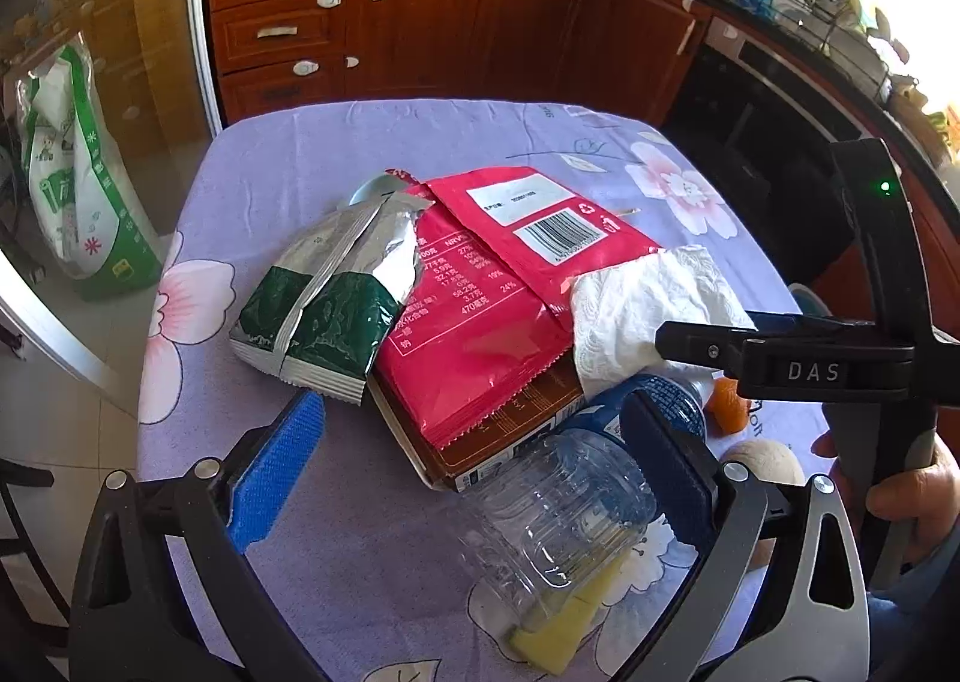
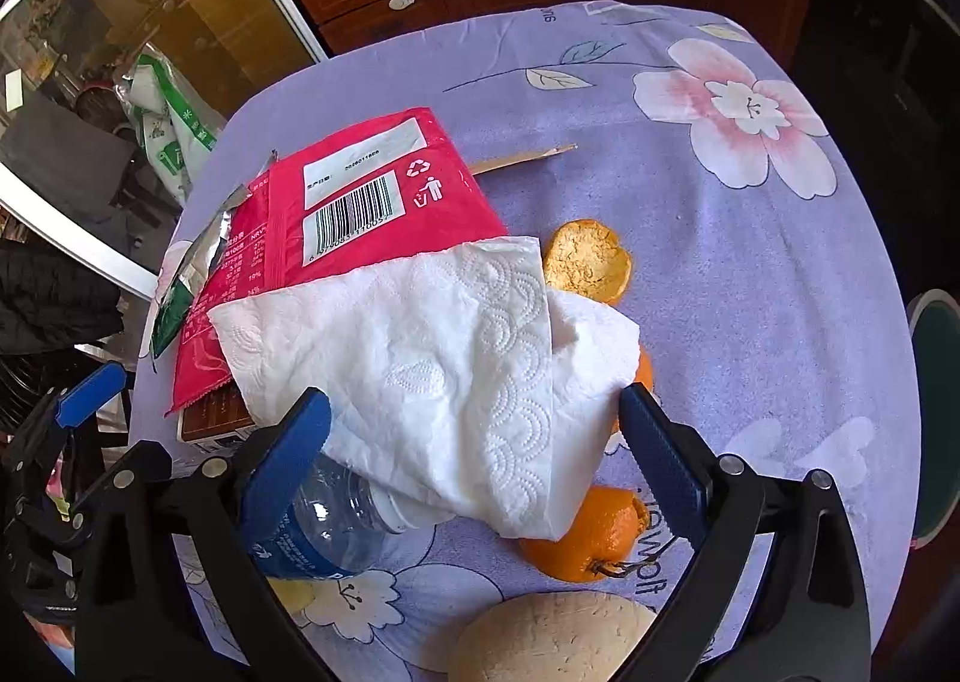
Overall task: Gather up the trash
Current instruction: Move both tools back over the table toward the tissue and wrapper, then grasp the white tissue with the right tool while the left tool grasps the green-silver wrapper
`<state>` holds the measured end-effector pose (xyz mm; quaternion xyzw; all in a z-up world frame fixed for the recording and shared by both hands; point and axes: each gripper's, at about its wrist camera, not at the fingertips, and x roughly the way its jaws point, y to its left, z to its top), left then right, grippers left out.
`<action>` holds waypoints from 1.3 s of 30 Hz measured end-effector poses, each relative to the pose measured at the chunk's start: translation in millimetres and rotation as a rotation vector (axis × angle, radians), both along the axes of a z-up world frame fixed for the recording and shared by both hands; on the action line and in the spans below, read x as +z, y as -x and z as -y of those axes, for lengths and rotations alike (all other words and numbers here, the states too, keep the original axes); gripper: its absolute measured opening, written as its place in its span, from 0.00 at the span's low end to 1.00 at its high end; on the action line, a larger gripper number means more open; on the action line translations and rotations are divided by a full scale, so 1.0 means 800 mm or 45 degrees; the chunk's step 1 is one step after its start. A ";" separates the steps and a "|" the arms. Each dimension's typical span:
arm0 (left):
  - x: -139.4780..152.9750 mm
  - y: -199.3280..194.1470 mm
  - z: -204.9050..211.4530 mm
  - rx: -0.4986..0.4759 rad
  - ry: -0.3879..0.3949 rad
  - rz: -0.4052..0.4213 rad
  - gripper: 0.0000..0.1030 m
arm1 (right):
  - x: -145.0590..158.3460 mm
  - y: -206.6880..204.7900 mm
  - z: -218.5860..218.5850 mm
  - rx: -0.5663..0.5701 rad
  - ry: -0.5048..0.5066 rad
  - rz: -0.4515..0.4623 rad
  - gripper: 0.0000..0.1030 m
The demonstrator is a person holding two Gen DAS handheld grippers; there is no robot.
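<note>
Right claw (image 2: 474,442) gapes wide, nothing gripped; the white tissue (image 2: 456,358) lies straight ahead between its 2 pads, draped over the bottle (image 2: 336,526) neck and red wrapper (image 2: 360,202) on the bench (image 2: 750,262). Left claw (image 1: 474,460), also open and empty, sits farther off, beside the bottle body. Right is nearer.

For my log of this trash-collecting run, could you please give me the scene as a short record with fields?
surface: table with purple floral cloth
pile: red bag lying on brown box, silver-green packet beside it
tissue: draped over red bag and bottle neck
bottle: clear plastic, on its side
peel: orange pieces on cloth by tissue
left gripper: jaws open, bottle partly between them
right gripper: jaws open around tissue, not yet closed
</note>
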<state>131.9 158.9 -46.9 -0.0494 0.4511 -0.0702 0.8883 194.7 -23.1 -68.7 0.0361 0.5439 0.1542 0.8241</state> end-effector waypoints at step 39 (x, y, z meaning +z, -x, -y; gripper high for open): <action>-0.002 -0.046 -0.089 0.100 -0.104 -0.010 0.96 | 0.094 0.026 0.013 -0.013 0.049 0.304 0.04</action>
